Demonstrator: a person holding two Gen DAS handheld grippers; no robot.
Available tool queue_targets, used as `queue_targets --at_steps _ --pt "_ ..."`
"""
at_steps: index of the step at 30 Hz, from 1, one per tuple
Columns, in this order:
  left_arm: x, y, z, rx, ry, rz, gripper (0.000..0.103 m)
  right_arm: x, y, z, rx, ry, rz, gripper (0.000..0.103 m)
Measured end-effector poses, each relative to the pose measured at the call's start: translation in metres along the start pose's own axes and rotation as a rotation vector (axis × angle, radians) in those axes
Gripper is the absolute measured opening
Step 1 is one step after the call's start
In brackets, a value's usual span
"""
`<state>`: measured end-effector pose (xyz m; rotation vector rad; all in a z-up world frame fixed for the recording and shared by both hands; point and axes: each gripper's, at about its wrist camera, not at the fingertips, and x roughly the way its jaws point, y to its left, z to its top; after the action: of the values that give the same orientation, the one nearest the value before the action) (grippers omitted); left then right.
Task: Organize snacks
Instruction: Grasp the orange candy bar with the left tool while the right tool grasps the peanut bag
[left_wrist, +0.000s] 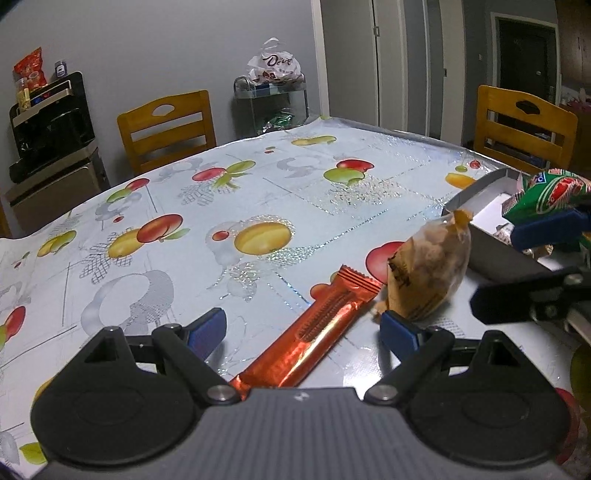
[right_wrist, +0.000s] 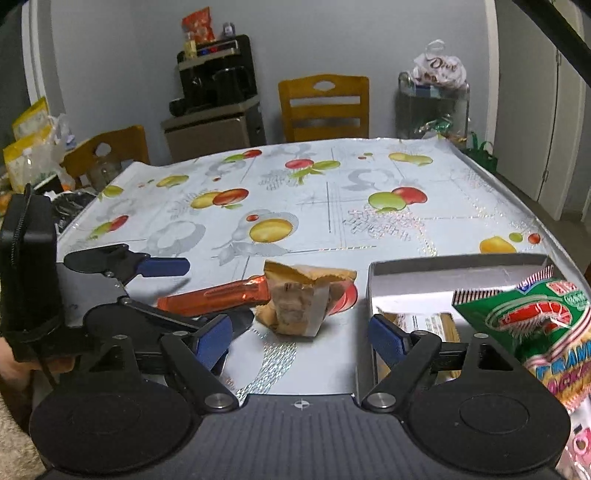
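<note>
An orange foil bar (left_wrist: 314, 332) lies on the fruit-print tablecloth between the open fingers of my left gripper (left_wrist: 303, 330); it also shows in the right wrist view (right_wrist: 218, 297). A brown pastry packet (left_wrist: 430, 273) stands just past the left gripper's right fingertip and shows in the right wrist view (right_wrist: 299, 302). A grey box (right_wrist: 373, 295) at the right holds a green prawn cracker bag (right_wrist: 535, 325) and a beige packet (right_wrist: 428, 323). My right gripper (right_wrist: 301, 338) is open and empty, straddling the box's left wall. In the left wrist view it (left_wrist: 532, 266) hangs beside the box (left_wrist: 491, 258).
Wooden chairs (left_wrist: 168, 131) (left_wrist: 521, 127) stand at the table's far edges. A glass cart with a white Dove bag (left_wrist: 273, 66) stands behind. A black appliance on a cabinet (left_wrist: 51, 122) is at the back left.
</note>
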<state>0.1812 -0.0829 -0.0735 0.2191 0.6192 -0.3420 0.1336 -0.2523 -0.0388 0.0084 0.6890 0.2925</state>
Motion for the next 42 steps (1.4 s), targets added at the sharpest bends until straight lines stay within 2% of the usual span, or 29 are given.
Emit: queue_targets --at_steps 8,16,29,31,34,37,39,41,42 --pt "0.007 0.005 0.001 -0.031 0.013 -0.069 0.092 0.011 0.003 0.003 -0.036 -0.014 -0.028 0.083" --pt "0.009 0.010 0.000 -0.059 0.022 -0.089 0.090 0.015 0.010 0.003 -0.097 -0.035 -0.048 0.083" --pt "-0.003 0.014 -0.006 -0.020 -0.004 -0.168 0.059 0.017 0.015 0.000 -0.123 -0.031 -0.030 0.074" --pt "-0.004 0.019 -0.007 -0.029 -0.007 -0.174 0.053 0.020 0.014 0.001 -0.098 -0.022 -0.021 0.073" --pt "-0.004 0.021 -0.007 -0.032 -0.008 -0.178 0.050 0.025 0.011 0.004 -0.036 -0.013 -0.001 0.072" --pt "-0.005 0.019 -0.006 -0.020 -0.012 -0.188 0.042 0.030 0.008 0.007 0.013 -0.008 0.005 0.069" --pt "-0.006 0.018 -0.006 -0.011 -0.014 -0.194 0.038 0.034 0.007 0.008 0.026 -0.005 -0.002 0.064" --pt "-0.006 0.016 -0.006 -0.004 -0.017 -0.198 0.028 0.038 0.008 0.007 0.023 0.003 -0.012 0.047" --pt "-0.007 0.016 -0.006 -0.001 -0.019 -0.197 0.025 0.039 0.008 0.006 0.022 0.004 -0.019 0.043"
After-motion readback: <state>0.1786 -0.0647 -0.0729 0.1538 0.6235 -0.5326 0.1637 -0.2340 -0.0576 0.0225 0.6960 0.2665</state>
